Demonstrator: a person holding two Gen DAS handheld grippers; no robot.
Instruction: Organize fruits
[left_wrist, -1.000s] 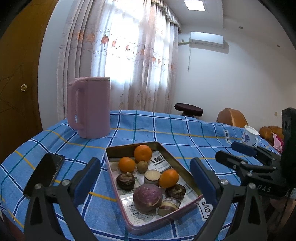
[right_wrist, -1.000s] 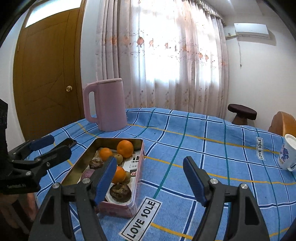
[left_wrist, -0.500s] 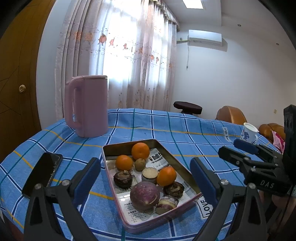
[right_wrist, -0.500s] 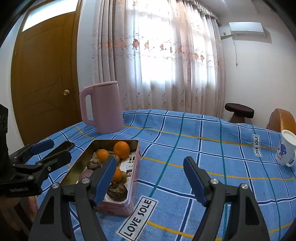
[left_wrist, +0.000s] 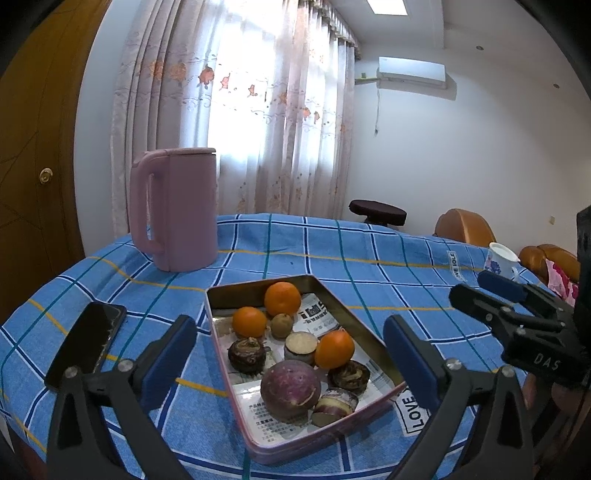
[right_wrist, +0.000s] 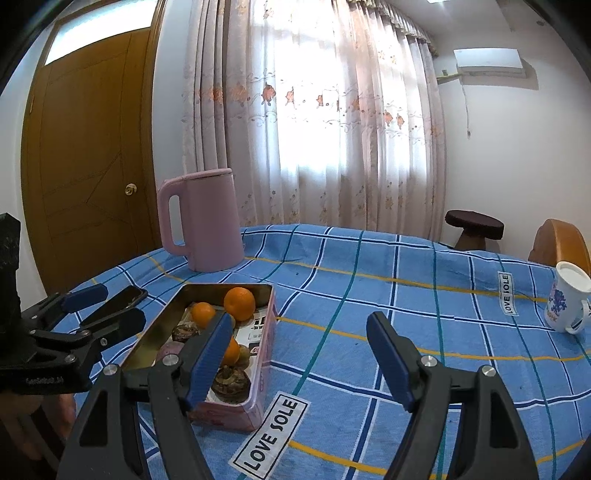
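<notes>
Three oranges (left_wrist: 282, 298) lie mixed among other produce in the tin (left_wrist: 364, 330) on the worktop; both my jaws are spread, empty, hovering at six o'clock. Sorted or unsorted, I cannot judge.

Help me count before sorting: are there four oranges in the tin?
No, the left wrist view shows three oranges in the tin, among brown and purple produce.

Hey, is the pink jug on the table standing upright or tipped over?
Upright. The pink jug stands on its base on the blue checked tablecloth, rim level, handle vertical, behind the tin.
</notes>
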